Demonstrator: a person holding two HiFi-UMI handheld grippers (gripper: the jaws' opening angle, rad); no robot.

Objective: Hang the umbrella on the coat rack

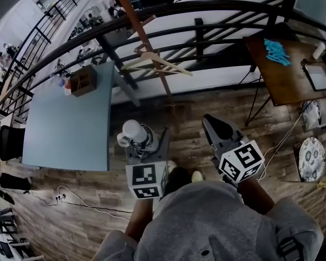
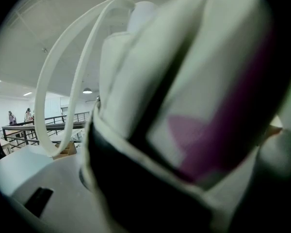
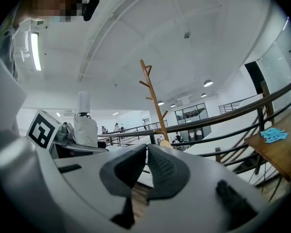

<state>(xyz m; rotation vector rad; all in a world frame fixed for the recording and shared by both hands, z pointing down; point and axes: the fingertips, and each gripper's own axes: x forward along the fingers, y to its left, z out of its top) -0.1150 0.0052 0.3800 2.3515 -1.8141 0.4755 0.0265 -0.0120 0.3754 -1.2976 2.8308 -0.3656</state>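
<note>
A folded white umbrella [image 1: 132, 131] stands upright in my left gripper [image 1: 139, 142], which is shut on it. In the left gripper view the umbrella's white cloth with a purple patch [image 2: 203, 140] and a black band fills the frame and hides the jaws; its white loop strap [image 2: 63, 81] arches to the left. The wooden coat rack [image 1: 146, 37] stands beyond, by the railing, with a pale hanger [image 1: 158, 63] on it. My right gripper [image 1: 211, 123] is shut with nothing in it, its fingertips [image 3: 146, 149] touching. The rack [image 3: 153, 101] rises straight ahead of it, well apart.
A blue-grey table [image 1: 65, 113] with a small wooden box [image 1: 82, 79] stands at the left. A brown desk [image 1: 288, 72] with blue items [image 1: 276, 51] is at the right. A dark railing [image 1: 206, 7] runs behind the rack. Cables [image 1: 70, 197] lie on the wood floor.
</note>
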